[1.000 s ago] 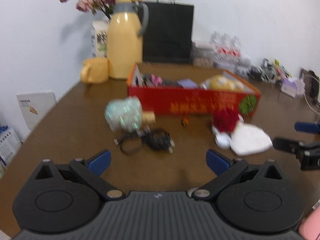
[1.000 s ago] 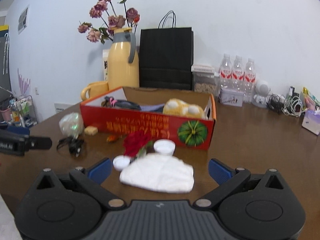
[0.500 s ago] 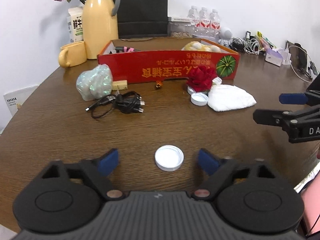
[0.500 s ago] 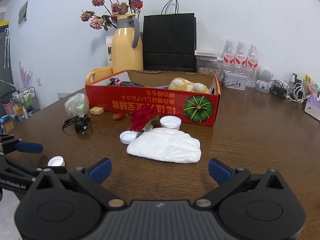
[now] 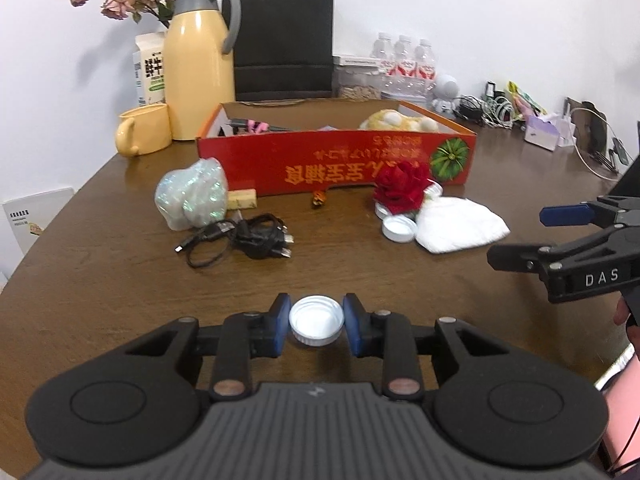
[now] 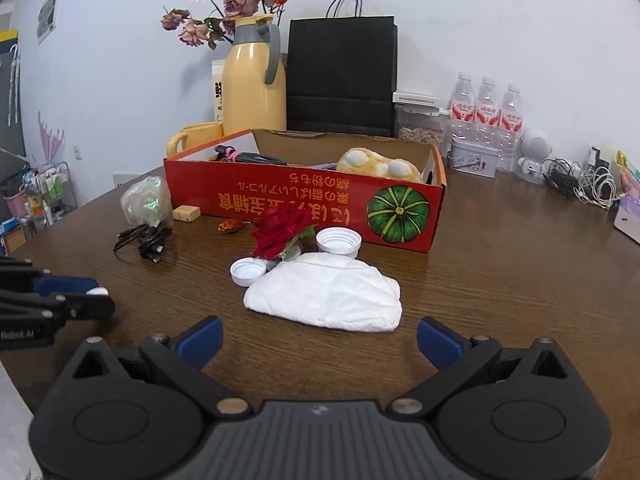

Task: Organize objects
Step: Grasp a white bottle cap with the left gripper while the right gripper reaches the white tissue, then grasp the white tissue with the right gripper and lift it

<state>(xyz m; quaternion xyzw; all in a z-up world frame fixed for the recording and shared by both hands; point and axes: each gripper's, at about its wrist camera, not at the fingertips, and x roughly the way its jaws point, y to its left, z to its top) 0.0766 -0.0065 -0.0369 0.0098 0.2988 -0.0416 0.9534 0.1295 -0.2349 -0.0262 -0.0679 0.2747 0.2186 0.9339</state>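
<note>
Your red box [image 5: 336, 160] holds a yellow plush toy [image 5: 396, 120] and cables. Your left gripper [image 5: 316, 322], jaws just closing, clasps a white, open-side-up bottle cap [image 5: 316, 320] on the table [image 5: 120, 280]; your right gripper [image 6: 320, 338] gapes empty.

A brown wooden table [image 6: 500, 280] is carrying a red box [image 6: 304, 204] at twelve o'clock, a white cloth [image 6: 326, 298] just before it, and black cables [image 6: 146, 238] at ten o'clock.
</note>
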